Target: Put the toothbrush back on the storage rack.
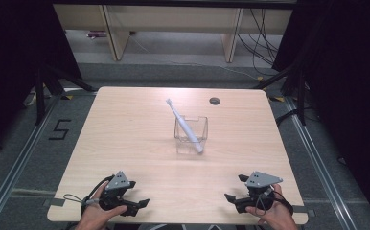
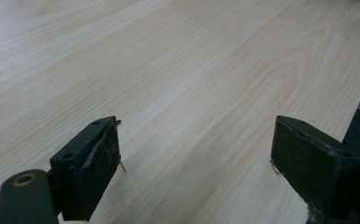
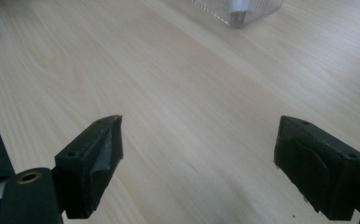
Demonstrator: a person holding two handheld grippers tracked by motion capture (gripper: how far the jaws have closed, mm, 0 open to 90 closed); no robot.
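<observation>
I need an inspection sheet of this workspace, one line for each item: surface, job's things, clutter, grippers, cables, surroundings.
Surface: light wooden table, round hole near its far edge.
Job's things: white toothbrush leaning tilted in a clear square holder, near the table's centre.
Clutter: nothing seen.
Grippers: left gripper and right gripper at the near edge, both open, holding nothing.
Cables: one looping from the left gripper; several on the floor behind the table.
Surroundings: pale wooden furniture, dark curtains.

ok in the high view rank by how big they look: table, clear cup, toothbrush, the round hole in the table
1. table
2. clear cup and toothbrush: about alike; the cup is wider, the toothbrush longer, so I won't rank them
3. round hole, smallest
</observation>
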